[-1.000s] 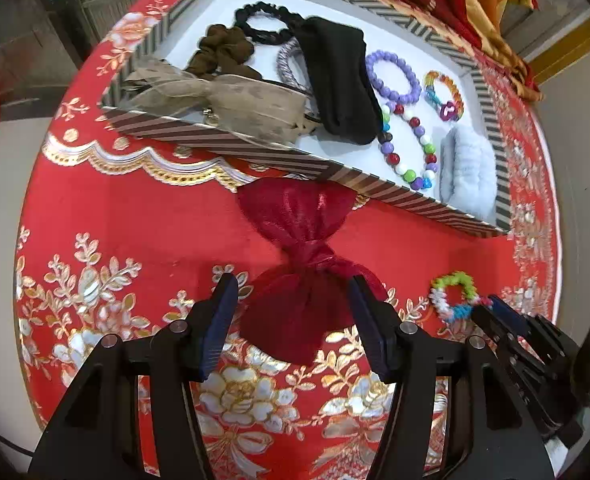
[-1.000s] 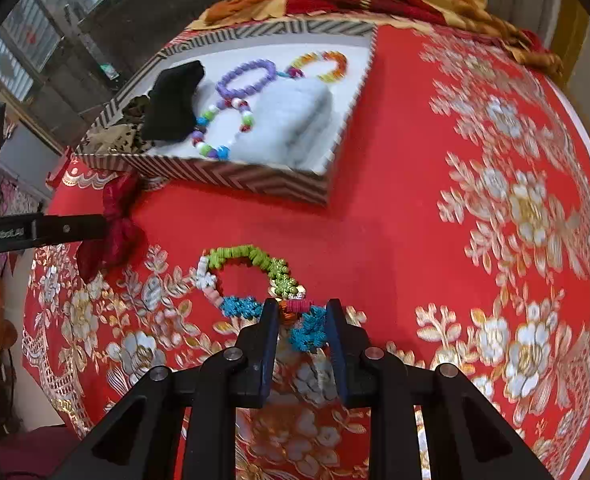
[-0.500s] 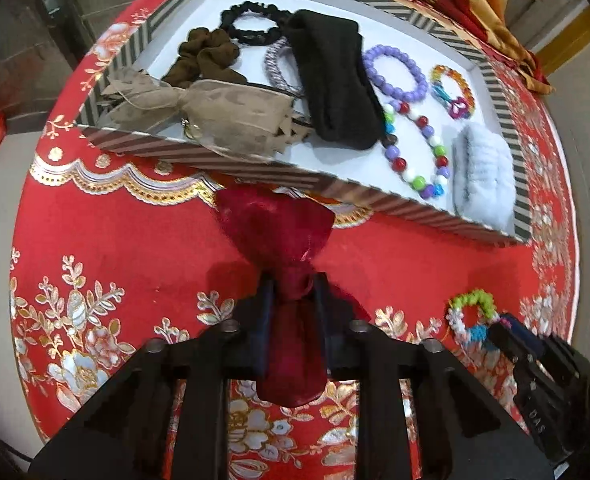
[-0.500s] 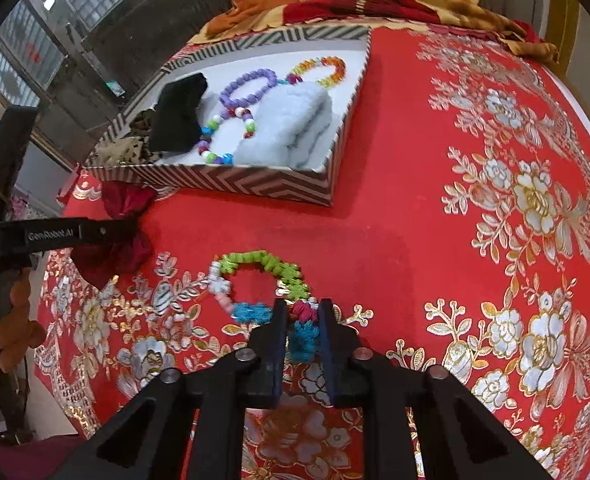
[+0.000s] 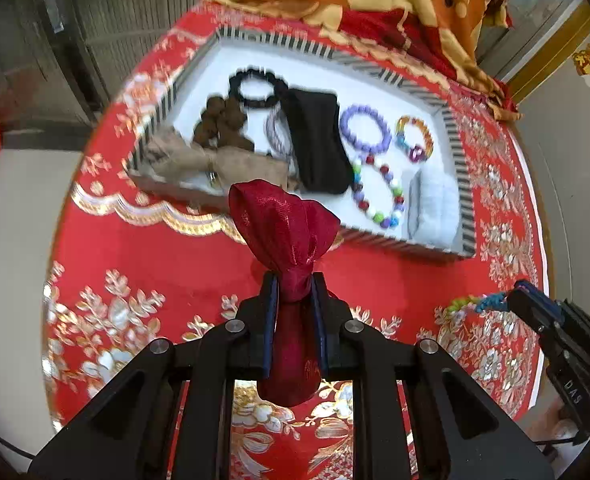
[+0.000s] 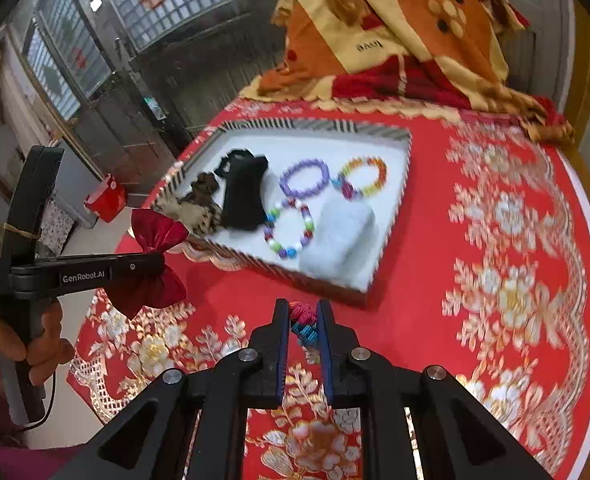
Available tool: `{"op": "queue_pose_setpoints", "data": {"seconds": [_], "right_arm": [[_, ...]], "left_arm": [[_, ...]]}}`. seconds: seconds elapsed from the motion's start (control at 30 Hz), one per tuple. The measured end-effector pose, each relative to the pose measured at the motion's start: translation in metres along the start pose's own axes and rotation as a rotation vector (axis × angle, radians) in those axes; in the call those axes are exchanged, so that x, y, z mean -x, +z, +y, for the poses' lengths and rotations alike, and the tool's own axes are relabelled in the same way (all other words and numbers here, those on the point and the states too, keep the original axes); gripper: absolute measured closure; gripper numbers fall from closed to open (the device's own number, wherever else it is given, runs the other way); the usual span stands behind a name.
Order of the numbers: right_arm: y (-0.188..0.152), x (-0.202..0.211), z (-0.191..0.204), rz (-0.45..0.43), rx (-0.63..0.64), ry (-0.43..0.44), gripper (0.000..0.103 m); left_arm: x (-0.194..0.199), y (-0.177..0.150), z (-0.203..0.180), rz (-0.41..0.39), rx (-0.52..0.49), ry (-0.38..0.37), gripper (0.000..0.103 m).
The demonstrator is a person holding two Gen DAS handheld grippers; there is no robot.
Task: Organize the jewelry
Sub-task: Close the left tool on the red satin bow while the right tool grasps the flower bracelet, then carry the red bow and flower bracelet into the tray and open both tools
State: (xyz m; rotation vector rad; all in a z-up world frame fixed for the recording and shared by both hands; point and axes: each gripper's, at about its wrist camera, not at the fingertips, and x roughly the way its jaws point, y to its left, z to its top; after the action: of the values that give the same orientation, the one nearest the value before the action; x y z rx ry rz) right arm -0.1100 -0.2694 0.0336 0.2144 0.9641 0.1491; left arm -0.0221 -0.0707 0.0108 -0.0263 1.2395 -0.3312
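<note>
Gripping the pinched middle of a dark red satin bow (image 5: pixel 285 236), the left gripper (image 5: pixel 293 284) has its jaws still closing on the fabric, which bulges out beyond the fingertips and hangs down behind them. In the right wrist view the same bow (image 6: pixel 157 232) flares to either side of the flat black fingers, clear of the cloth below, and a hand (image 6: pixel 19 346) is wrapped around the gripper's handle.

The right gripper (image 6: pixel 302 316) is clenched on a woven bracelet (image 6: pixel 303 322), pink and turquoise knots squeezed between its blue pads. From the left wrist view that bracelet (image 5: pixel 477 304) trails out of the right fingers as a green and blue strand above the tablecloth, on the near side of the tray.

The striped-rim tray (image 5: pixel 465 184) sits on a round table under a red tablecloth (image 5: pixel 155 260) with gold flowers. Inside the tray, on its white floor, lie a purple bead bracelet (image 5: pixel 365 130), an amber and multicoloured bracelet (image 5: pixel 415 136) beside it toward the tray's right rim, and a string of mixed coloured beads (image 5: pixel 379 192) nearer the front rim. A pale fluffy scrunchie (image 5: pixel 433 204) fills the front right corner. A black headband (image 5: pixel 319 140) lies across the middle, with a black scrunchie (image 5: pixel 255 86) behind it, a brown scrunchie (image 5: pixel 223 122) to the left and a tan bow (image 5: pixel 199 162) over the front left rim.

Beyond the tray's far rim, an orange and red blanket (image 5: pixel 395 4) is heaped at the table's edge.
</note>
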Motion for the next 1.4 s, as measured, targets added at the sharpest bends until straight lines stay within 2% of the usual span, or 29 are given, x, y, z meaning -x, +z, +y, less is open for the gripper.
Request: {"op": "queue_pose_setpoints", "data": {"seconds": [0.3, 0.53, 0.93, 1.4], "right_arm": [[0.05, 0.009, 0.006, -0.063, 0.052, -0.008, 0.09], [0.092, -0.018, 0.008, -0.047, 0.072, -0.024, 0.09], [0.159, -0.077, 0.011, -0.016, 0.065, -0.044, 0.09], [0.205, -0.156, 0.01, 0.051, 0.029, 0.029, 0.09]], "left_arm": [[0.02, 0.031, 0.004, -0.073, -0.035, 0.062, 0.088], [0.016, 0.066, 0.004, -0.103, -0.073, 0.104, 0.088], [-0.014, 0.144, 0.007, -0.12, -0.117, 0.145, 0.088], [-0.082, 0.199, 0.019, -0.047, -0.093, 0.142, 0.088]]}}
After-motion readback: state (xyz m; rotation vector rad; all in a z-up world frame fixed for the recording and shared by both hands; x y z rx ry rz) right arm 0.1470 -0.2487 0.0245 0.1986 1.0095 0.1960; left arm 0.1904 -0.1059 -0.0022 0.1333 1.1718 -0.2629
